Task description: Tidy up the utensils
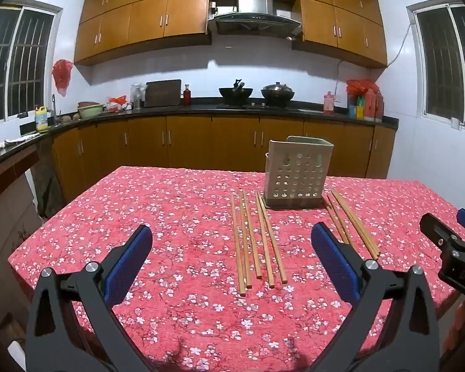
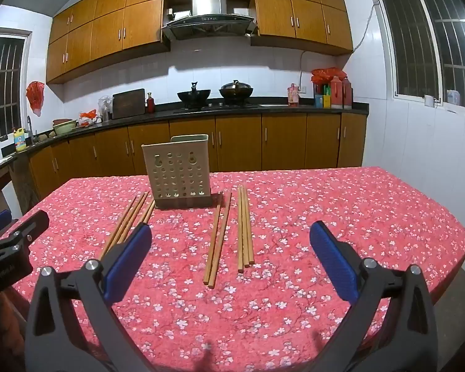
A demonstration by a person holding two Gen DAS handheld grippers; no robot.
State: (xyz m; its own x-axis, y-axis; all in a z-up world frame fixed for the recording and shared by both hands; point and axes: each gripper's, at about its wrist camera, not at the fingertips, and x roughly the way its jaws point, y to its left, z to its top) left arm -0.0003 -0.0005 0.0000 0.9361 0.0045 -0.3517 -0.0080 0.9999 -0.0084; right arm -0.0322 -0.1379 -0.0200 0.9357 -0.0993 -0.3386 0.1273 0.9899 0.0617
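Red cloth printed with pale blossoms [image 1: 176, 223] was spread over the table, and on it wooden chopsticks were laid in groups around a cream perforated holder [image 1: 296, 173] standing upright toward the far edge. In the left wrist view, five chopsticks [image 1: 255, 238] were seen left of the holder, lying lengthwise toward the camera, and a further bundle [image 1: 353, 223] to its right, partly hidden behind a blue pad. In the right wrist view that bundle [image 2: 130, 217] appeared left of the holder [image 2: 176, 170], while the five were resolved as a pair [image 2: 218, 235] and a trio [image 2: 245, 226] on the right. The left gripper [image 1: 232, 260] was held wide open above the cloth with nothing between its pads; the right gripper [image 2: 231, 257] was likewise spread wide and empty. Each tool was caught at the edge of the other's view, where white lettering on the black body was seen but could not be fully read.
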